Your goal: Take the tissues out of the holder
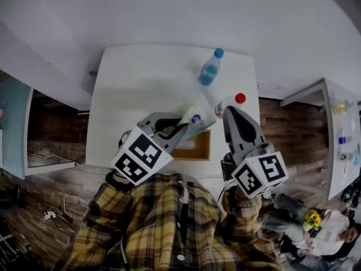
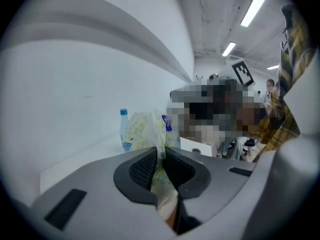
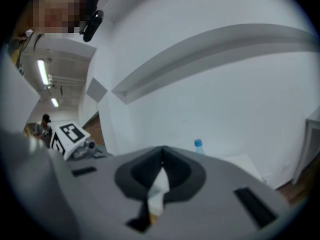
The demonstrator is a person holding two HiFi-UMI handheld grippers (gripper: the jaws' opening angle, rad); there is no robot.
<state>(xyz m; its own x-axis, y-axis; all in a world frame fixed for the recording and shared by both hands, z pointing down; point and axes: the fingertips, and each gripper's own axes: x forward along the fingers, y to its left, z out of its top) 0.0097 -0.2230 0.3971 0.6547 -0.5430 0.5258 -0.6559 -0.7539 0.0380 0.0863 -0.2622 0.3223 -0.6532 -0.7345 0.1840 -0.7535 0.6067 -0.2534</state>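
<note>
Head view: a white rectangular table point(image 1: 141, 89) fills the centre. The left gripper point(image 1: 179, 126) points toward 2 o'clock. Its jaws are clamped narrowly on a soft plastic tissue pack with a pale yellow-green pattern and a blue label point(image 1: 194, 115). The pack is raised clear of the open-topped wooden tissue holder point(image 1: 198, 149), which sits on the table's near edge at 6 o'clock from the pack.

A clear water bottle with a blue cap point(image 1: 210, 71) lies on the table at 12 o'clock from the pack, well apart from it. A clear bottle with a red cap point(image 1: 230, 101) lies at 2 o'clock, just beside the pack.

The right gripper point(image 1: 230, 112) points toward 12 o'clock. It is at 3 o'clock from the holder, with its tips near the red-capped bottle.

Left gripper view: both dark pads press on a fold of the pack's wrapper. The bulk of the pack stands beyond the tips.

Right gripper view: the jaws are closed and the tips meet. A white patch shows in the slit behind the tips; what it is cannot be told.
</note>
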